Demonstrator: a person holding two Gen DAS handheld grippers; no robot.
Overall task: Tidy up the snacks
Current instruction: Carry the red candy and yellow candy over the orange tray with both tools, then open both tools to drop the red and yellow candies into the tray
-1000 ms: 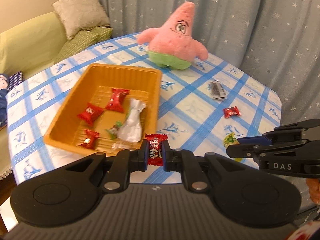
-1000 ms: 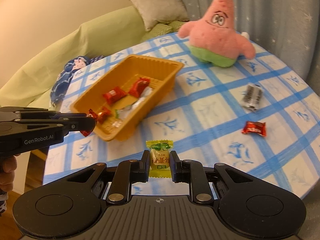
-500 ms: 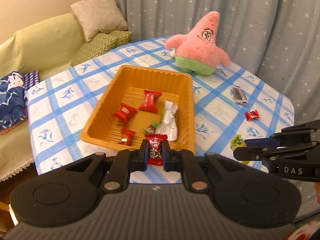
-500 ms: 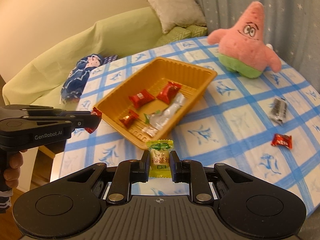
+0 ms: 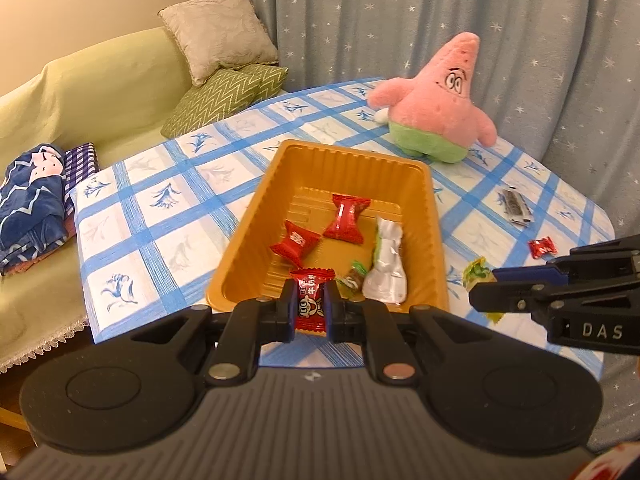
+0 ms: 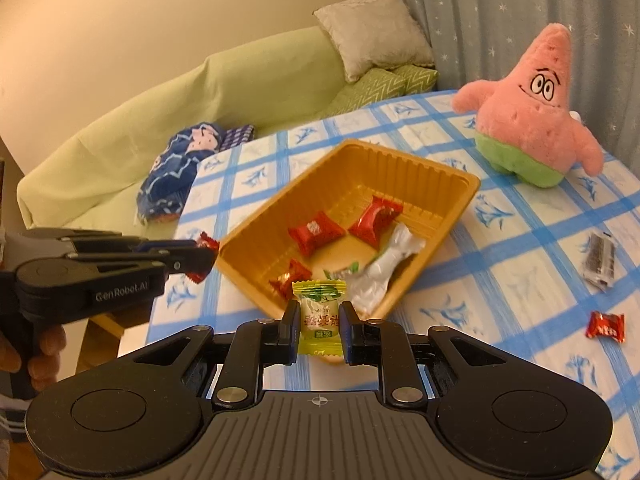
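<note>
Inside orange tray: three red candies, one silver packet.

A home living room: a sofa under a pale green cover with a beige cushion stands at far left, grey-blue star-print curtains hang behind, and a pink star-shaped plush toy sits on the blue-checked tablecloth

Both grippers have drawn back toward six o'clock: the ribbed orange plastic tray and pink star-shaped plush toy now sit farther off toward twelve o'clock.
</note>
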